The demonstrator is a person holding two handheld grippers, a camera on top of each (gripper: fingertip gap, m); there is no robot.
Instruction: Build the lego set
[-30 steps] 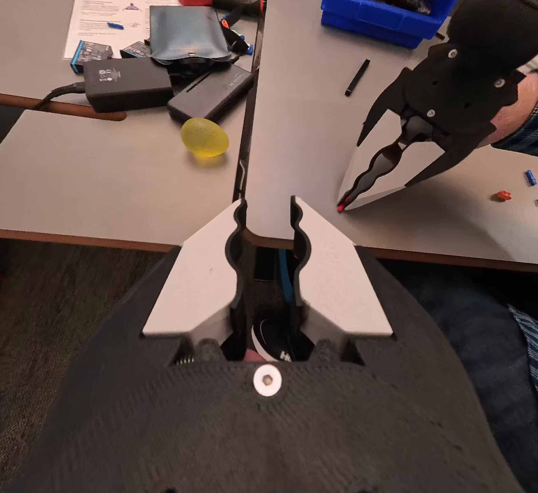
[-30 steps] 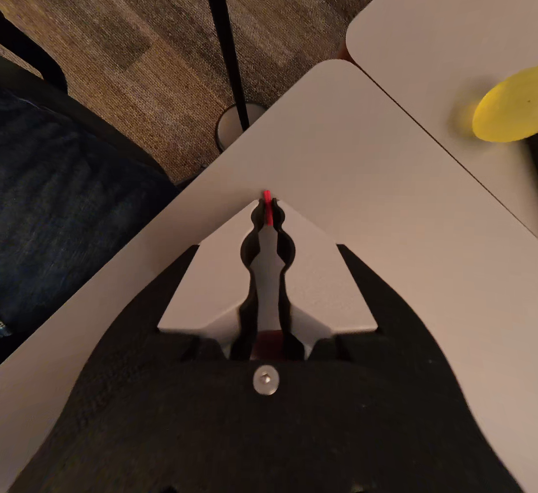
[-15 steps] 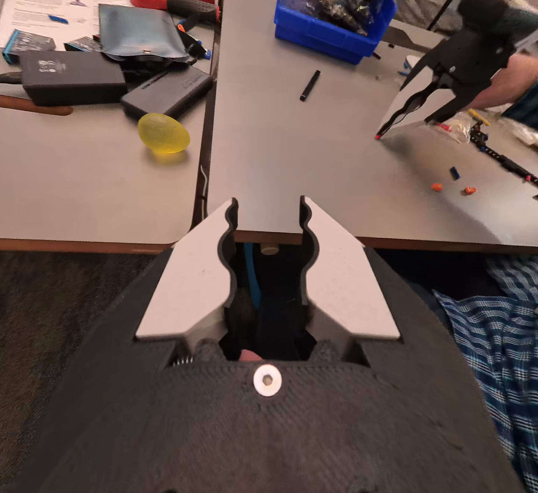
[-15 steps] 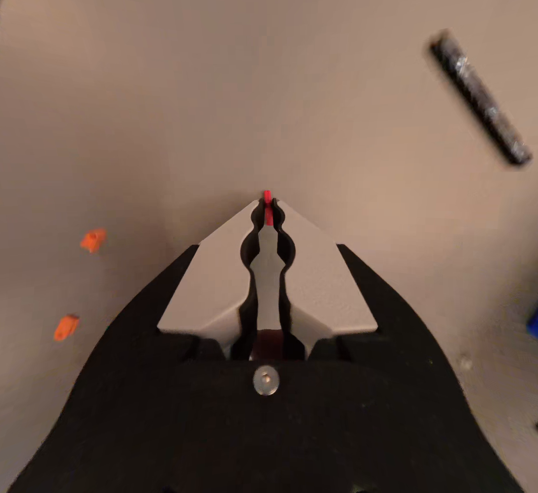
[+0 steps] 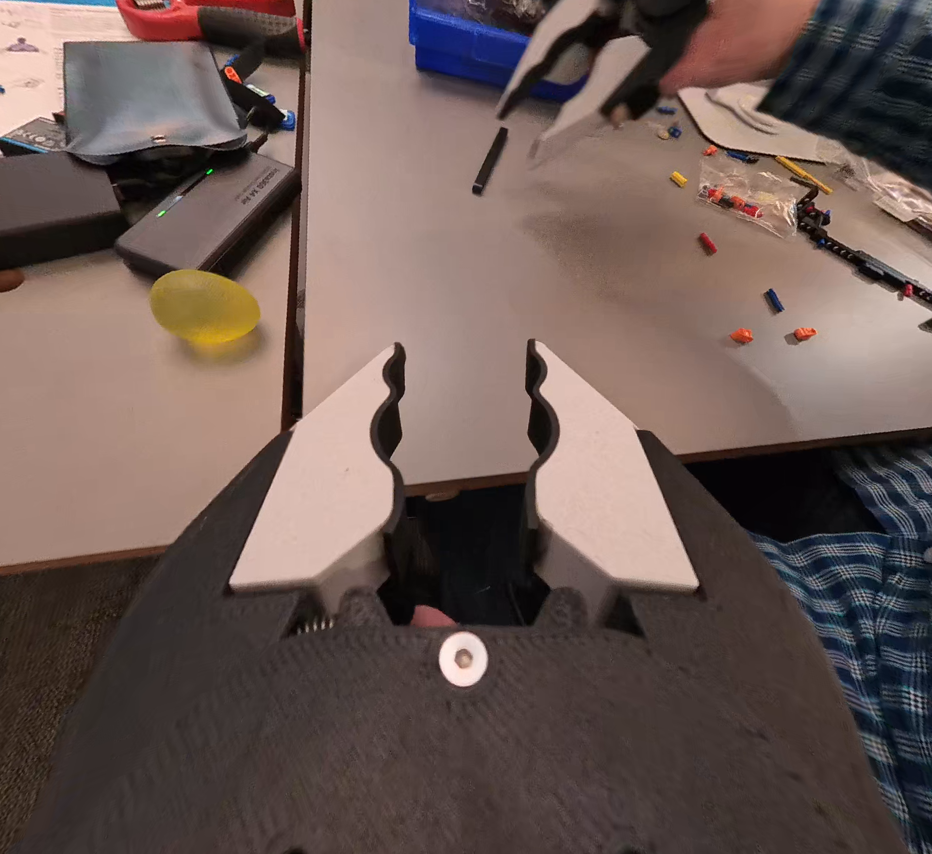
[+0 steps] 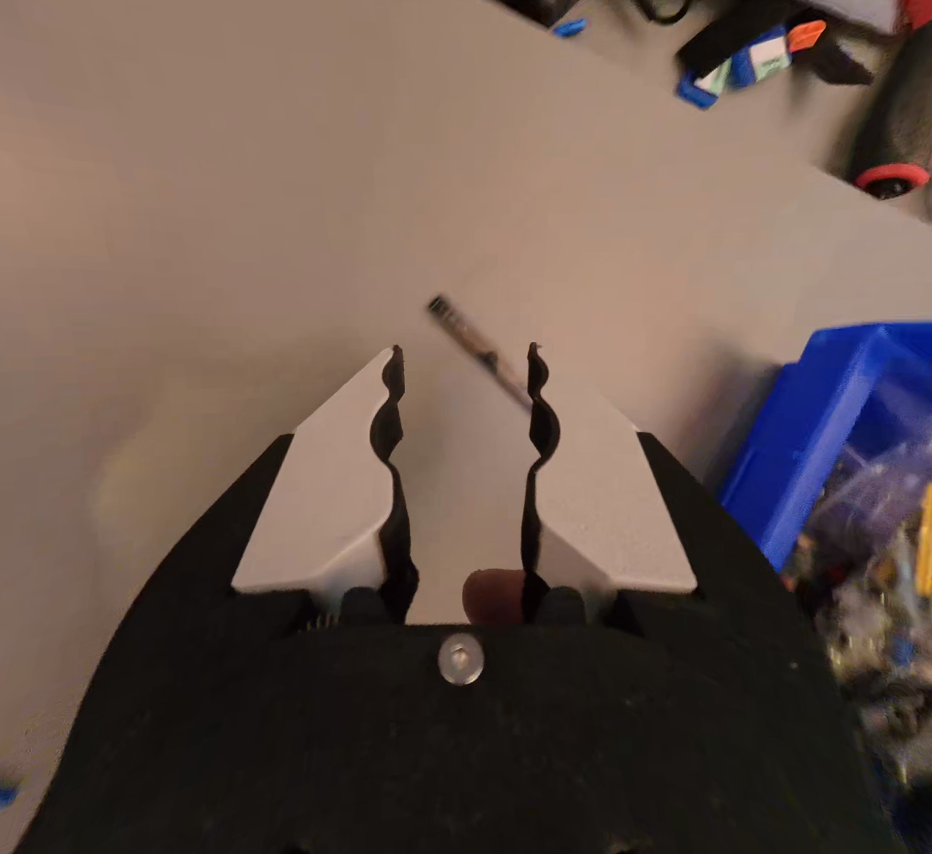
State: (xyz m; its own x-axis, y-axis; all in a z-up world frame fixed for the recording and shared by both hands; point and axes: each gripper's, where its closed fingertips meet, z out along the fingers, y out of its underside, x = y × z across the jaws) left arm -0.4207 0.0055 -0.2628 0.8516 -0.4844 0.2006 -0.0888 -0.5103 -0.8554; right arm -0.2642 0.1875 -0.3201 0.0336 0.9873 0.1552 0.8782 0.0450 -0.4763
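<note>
You're early on: both your left gripper (image 5: 464, 350) and right gripper (image 6: 464, 350) gape empty (black beam (image 6: 474, 350) beneath), pieces (image 5: 741, 335) mostly loose on the table (image 5: 454, 249).

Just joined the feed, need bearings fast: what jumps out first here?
The open right gripper hangs above a slim black lego bar on the grey table, near the blue plastic parts bin. A translucent yellow egg-shaped ball sits on the neighbouring table, left of the open left gripper.
</note>
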